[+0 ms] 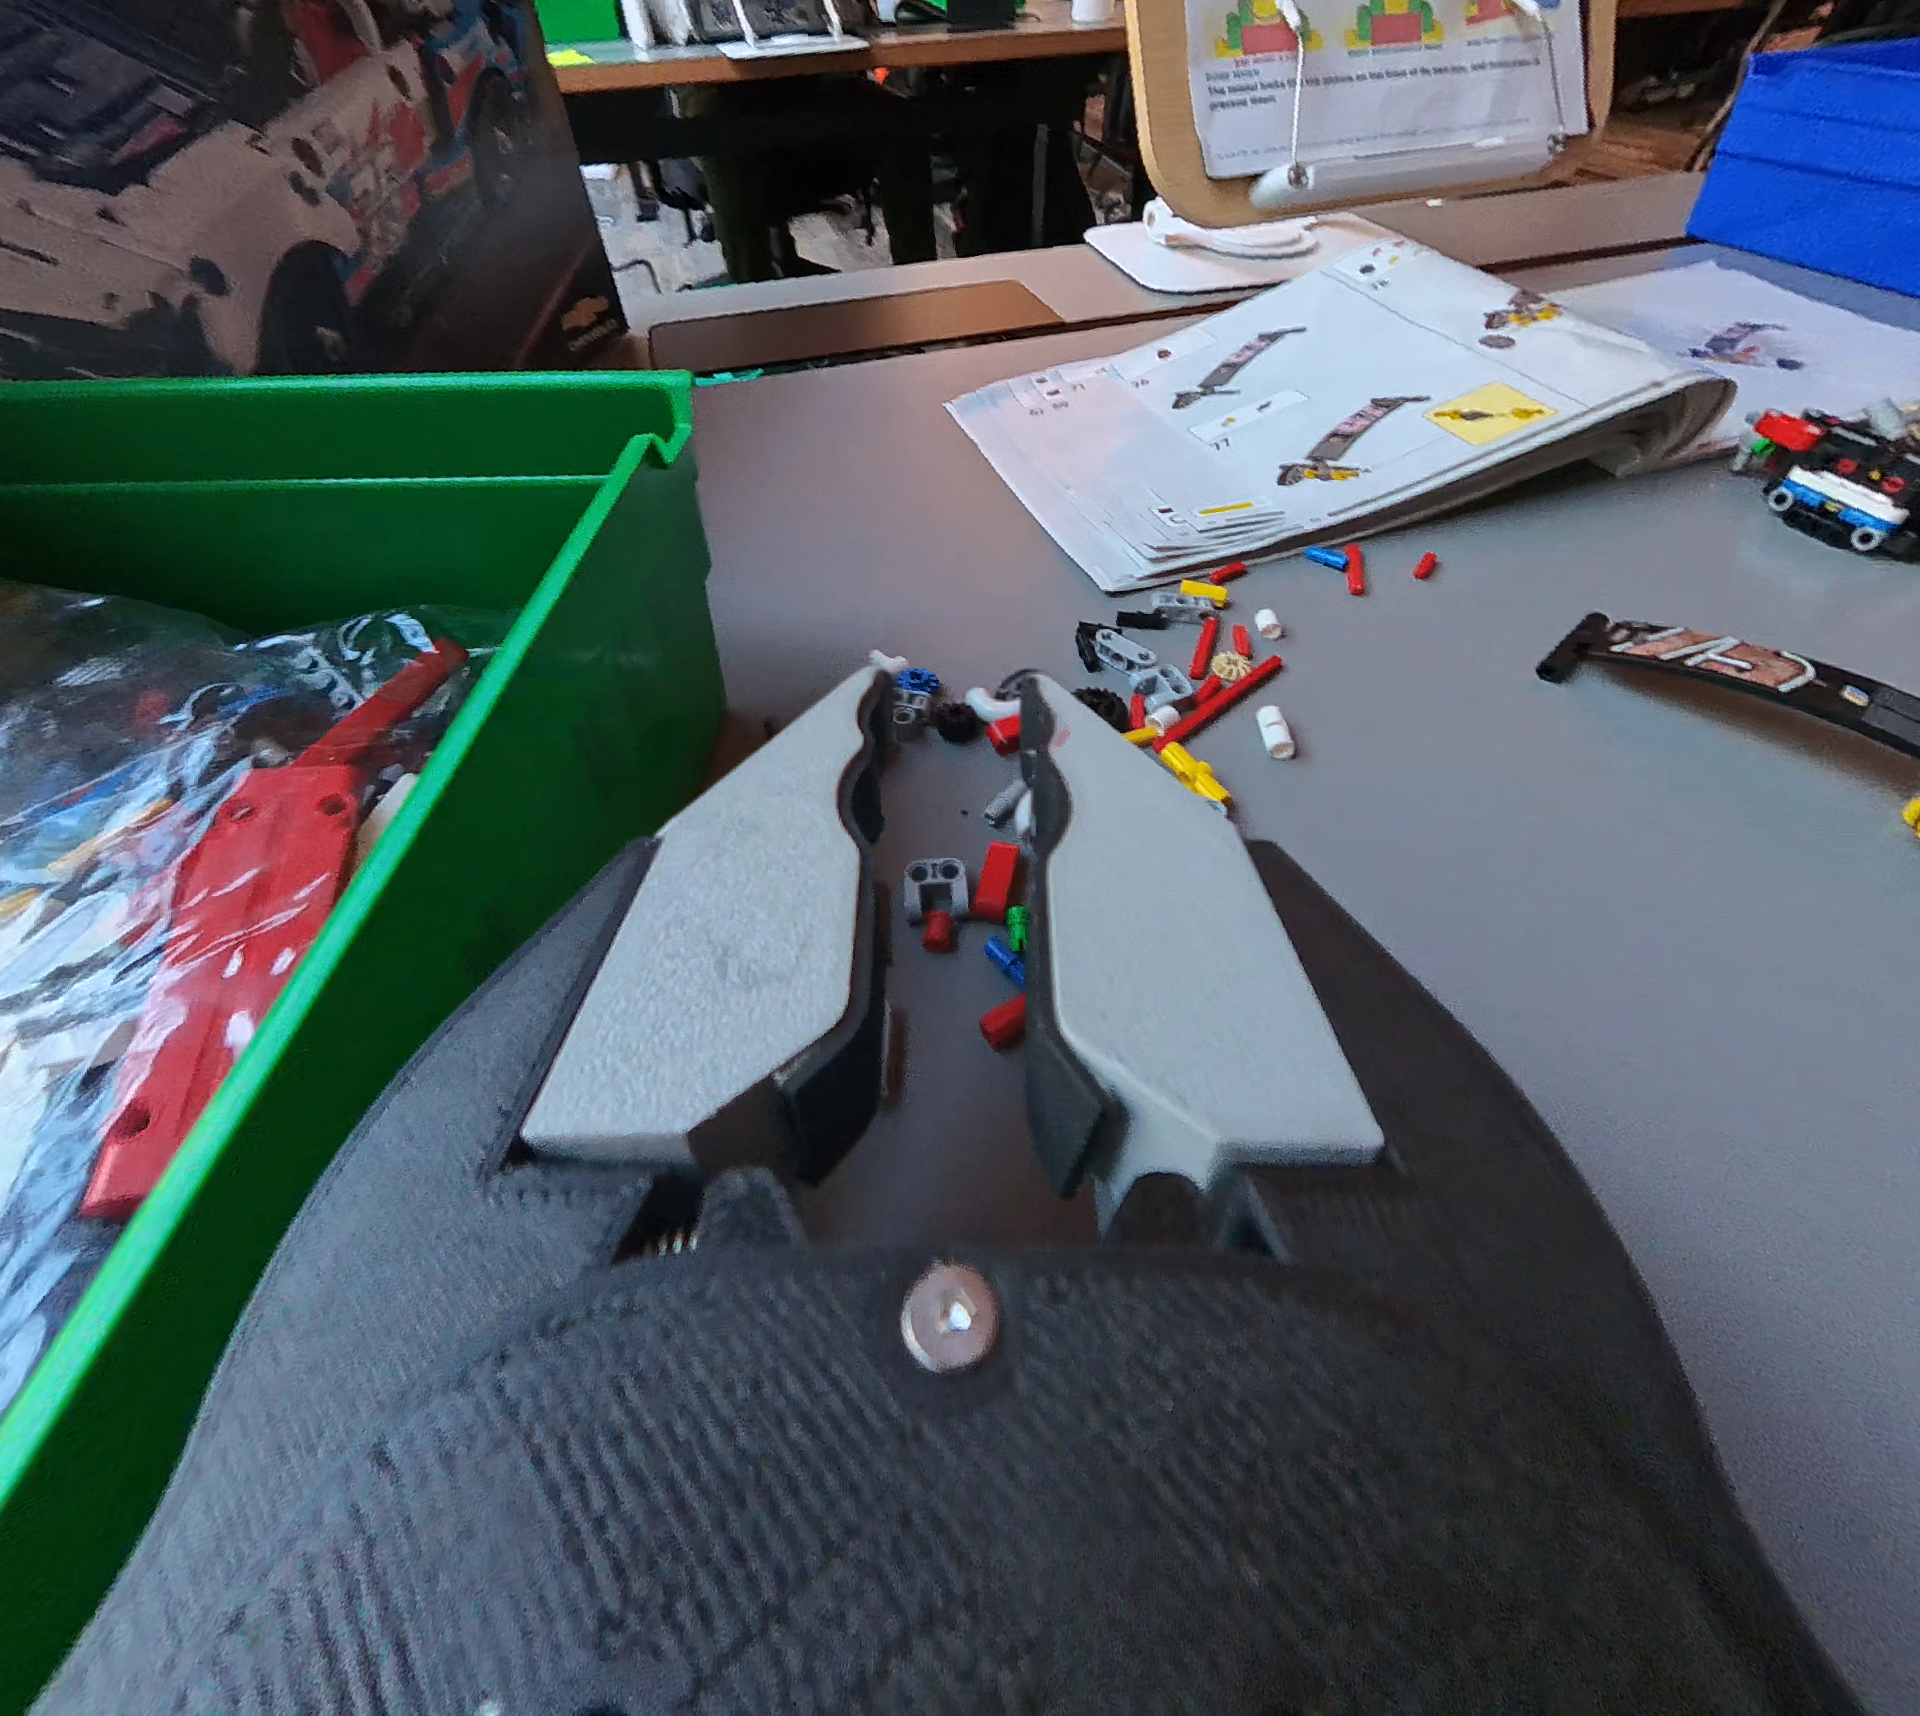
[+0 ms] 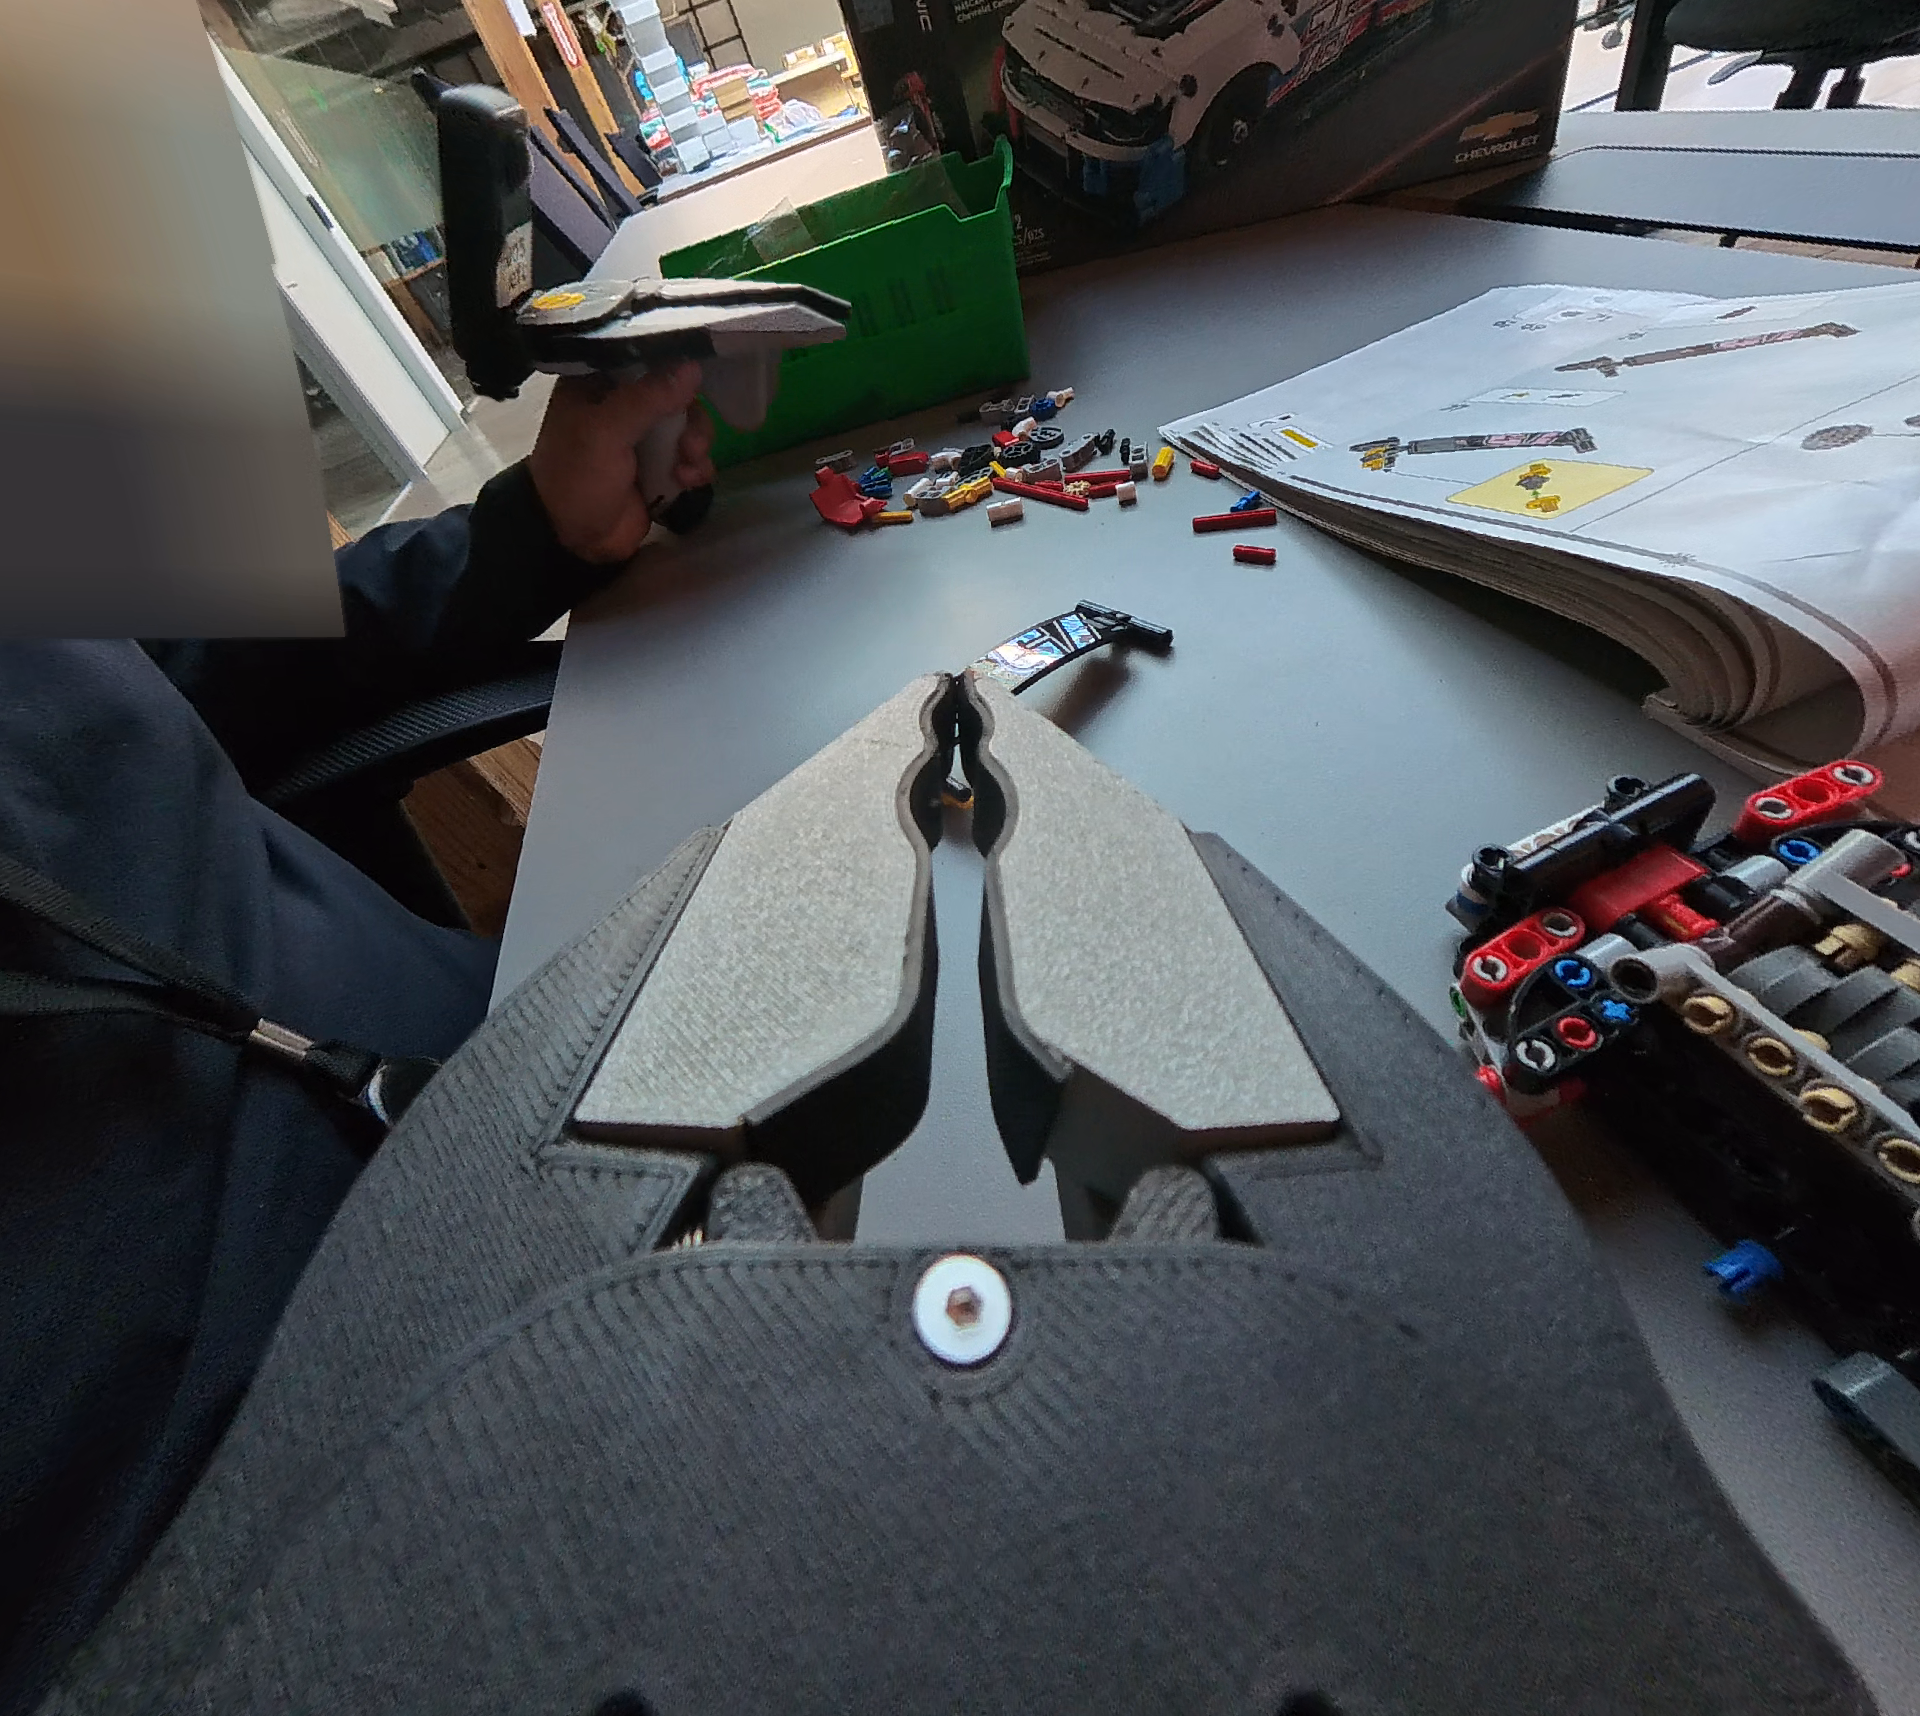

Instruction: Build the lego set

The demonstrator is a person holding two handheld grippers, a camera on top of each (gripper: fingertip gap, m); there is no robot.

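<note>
Curved black strip (image 2: 1081, 640) partly hidden behind closed right claw (image 2: 957, 692).

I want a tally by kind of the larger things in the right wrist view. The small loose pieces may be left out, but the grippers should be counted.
Grippers: 2 (left gripper, right gripper)
Green bin: 1
Printed box: 1
Open booklet: 1
Curved black strip: 1
Partly built model: 1
Total: 7
</note>
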